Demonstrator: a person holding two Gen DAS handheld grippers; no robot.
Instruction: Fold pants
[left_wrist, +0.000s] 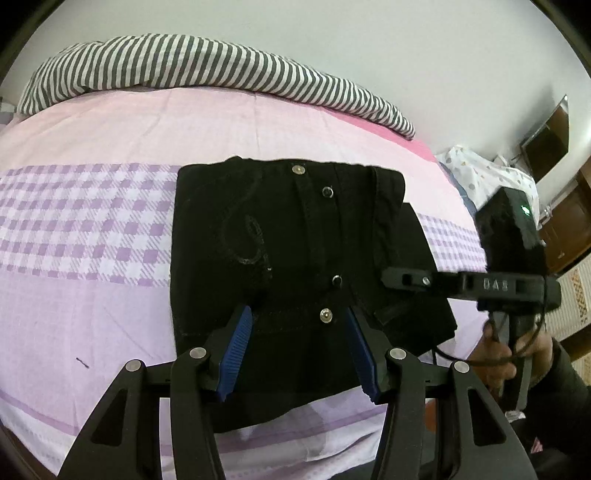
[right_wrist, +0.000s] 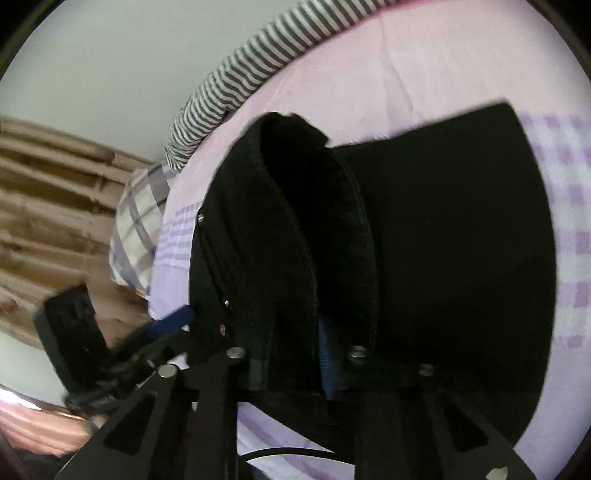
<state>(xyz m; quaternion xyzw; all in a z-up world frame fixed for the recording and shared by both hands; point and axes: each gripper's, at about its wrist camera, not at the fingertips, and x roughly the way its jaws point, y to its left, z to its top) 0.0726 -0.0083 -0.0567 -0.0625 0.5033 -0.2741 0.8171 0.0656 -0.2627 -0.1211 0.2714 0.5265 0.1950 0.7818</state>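
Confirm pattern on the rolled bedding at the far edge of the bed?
Dark grey and white stripes on the rolled bedding; clearest in the left wrist view.

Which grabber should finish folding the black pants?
Probably the right gripper: it is shut on a raised fold of the black pants. The left gripper is open over the waistband, holding nothing.

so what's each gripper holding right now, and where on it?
Right gripper is shut on the black pants at a folded side edge. Left gripper is open over them, holding nothing.
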